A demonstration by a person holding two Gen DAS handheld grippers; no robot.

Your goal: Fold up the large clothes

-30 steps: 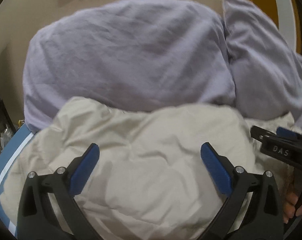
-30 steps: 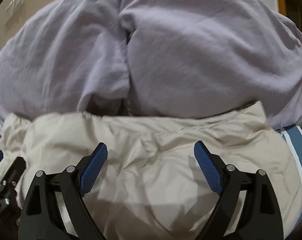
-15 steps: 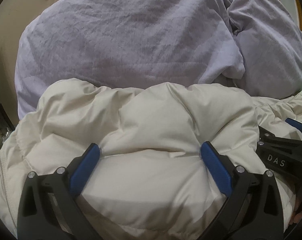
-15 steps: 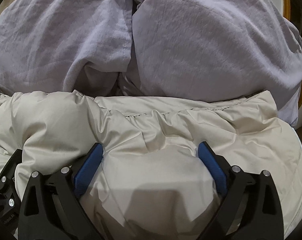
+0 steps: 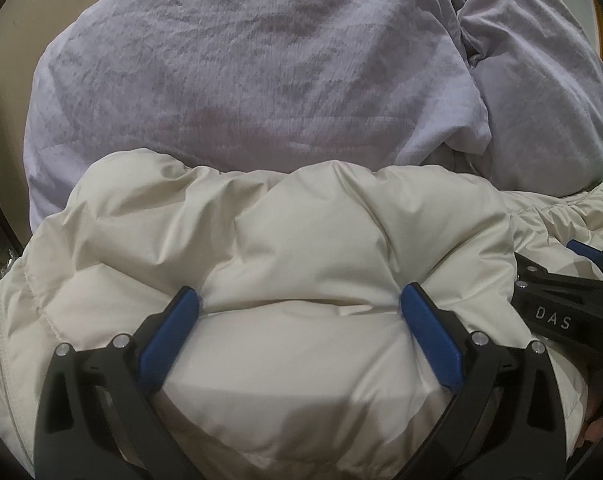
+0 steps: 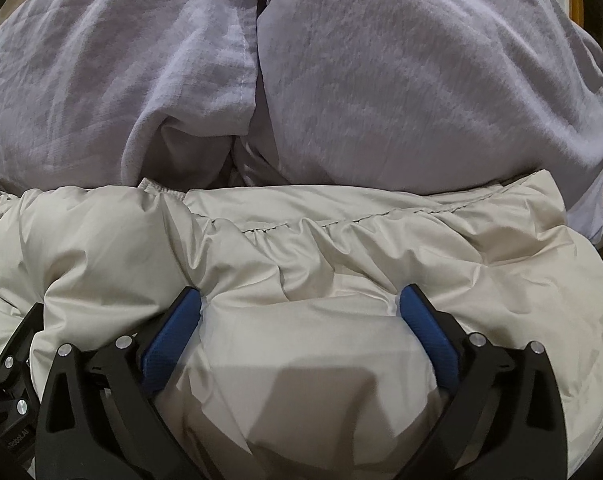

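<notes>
A puffy cream jacket (image 5: 301, 232) lies bunched across the near half of both views, its stitched hem (image 6: 341, 224) running along the far side. My left gripper (image 5: 299, 304) stands wide open and is pressed down into the padding, which bulges up between its blue pads (image 5: 169, 336). My right gripper (image 6: 301, 304) sits the same way on the jacket (image 6: 341, 264); its jaws are opening, with a mound of fabric between them and no pinch on it. The two grippers are side by side: the right gripper (image 5: 561, 304) shows at the left wrist view's right edge.
Lilac bedding (image 5: 261, 80) rises in a big mound right behind the jacket, with a lilac pillow (image 5: 541, 92) to its right. In the right wrist view a seam (image 6: 253, 80) divides the two lilac masses. A beige wall (image 5: 5, 80) shows at far left.
Both grippers have sunk onto the jacket, which now bulges between their fingers. The blue striped sheet seen a second ago has left both views. The right jaws spread slightly wider.
</notes>
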